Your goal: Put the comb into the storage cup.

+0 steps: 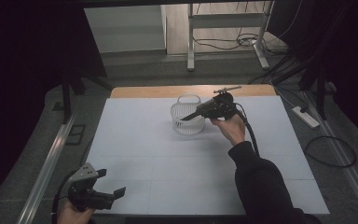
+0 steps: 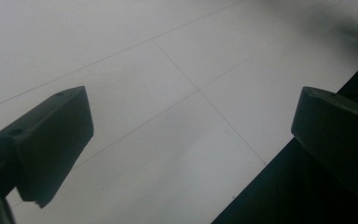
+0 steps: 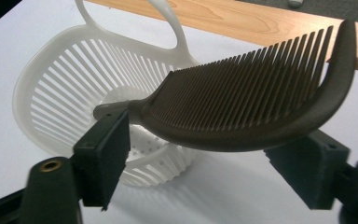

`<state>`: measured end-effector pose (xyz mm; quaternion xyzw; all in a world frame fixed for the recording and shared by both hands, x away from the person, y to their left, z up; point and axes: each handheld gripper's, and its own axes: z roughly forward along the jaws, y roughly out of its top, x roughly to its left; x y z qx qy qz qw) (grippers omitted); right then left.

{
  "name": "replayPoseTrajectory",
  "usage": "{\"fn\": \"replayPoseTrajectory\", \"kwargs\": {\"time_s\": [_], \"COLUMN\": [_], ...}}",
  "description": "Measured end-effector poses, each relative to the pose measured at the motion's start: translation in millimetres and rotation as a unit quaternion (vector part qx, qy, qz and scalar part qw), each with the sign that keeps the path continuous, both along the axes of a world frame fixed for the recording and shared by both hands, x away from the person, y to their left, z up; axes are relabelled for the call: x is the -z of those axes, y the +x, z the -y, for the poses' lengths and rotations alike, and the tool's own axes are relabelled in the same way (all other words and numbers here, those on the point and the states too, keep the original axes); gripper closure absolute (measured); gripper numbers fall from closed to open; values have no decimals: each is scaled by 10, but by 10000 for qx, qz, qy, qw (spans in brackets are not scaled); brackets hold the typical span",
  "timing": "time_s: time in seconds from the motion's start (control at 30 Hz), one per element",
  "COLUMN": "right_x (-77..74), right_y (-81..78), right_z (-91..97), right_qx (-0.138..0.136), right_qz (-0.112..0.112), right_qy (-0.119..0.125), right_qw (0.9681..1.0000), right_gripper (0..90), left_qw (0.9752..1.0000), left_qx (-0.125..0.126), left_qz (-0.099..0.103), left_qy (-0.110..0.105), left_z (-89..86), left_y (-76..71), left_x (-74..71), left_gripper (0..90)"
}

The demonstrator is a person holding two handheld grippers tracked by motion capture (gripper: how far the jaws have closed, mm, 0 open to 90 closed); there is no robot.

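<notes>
The white slotted basket [image 1: 187,115] stands at the far middle of the desk [image 1: 135,140], and everything turns on how the dark comb [image 3: 256,100] lies relative to it. In the right gripper view the comb sits across the right tool [image 3: 214,154], its long axis running from one jaw to the other, handle end toward the basket and already over the basket's near rim, teeth pointing up and away toward the wooden edge behind the basket. The jaws stand apart on either side of the comb's spine; the comb seems to rest on them rather than being pinched, though whether a pad still presses on it is hard to tell, so I judge the grip released. From the high view the right tool [image 1: 200,113] leans in from the basket's right side, touching or just over its rim. The left tool [image 1: 103,185] hovers well apart from the basket at the near left corner of the desk, jaws wide and empty. The right hand is plainly the nearer one, and the comb probably only needs to tip handle-first into the basket.
</notes>
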<state>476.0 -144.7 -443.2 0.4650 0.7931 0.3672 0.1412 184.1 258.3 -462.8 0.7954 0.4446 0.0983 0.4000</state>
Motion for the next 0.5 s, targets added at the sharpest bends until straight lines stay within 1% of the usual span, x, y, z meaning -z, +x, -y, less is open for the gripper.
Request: {"fn": "replayPoseTrajectory", "kwargs": {"time_s": [0.1, 0.2, 0.3, 0.43, 0.5], "right_x": [-21, -41, -49, -49, -48], "right_y": [-15, -34, -56, -86, -103], "right_z": [-1, -7, -22, -36, -34], "right_qx": [-27, -69, -144, -226, -295], "right_qz": [56, 72, 84, 87, 105], "right_qy": [-74, -96, -208, -328, -366], "right_qw": [10000, 9999, 9996, 9992, 9988], "right_gripper": [188, 151, 140, 83, 76], "left_qw": [10000, 10000, 10000, 10000, 10000], "left_qx": [-1, -1, 0, 0, 1], "left_qz": [-1, -2, -1, 0, 0], "left_qy": [2, 3, 3, 5, 7], "left_z": [1, 1, 1, 2, 2], "left_y": [0, 0, 0, -1, -1], "left_x": [0, 0, 0, 0, 0], "left_gripper": [0, 0, 0, 0, 0]}}
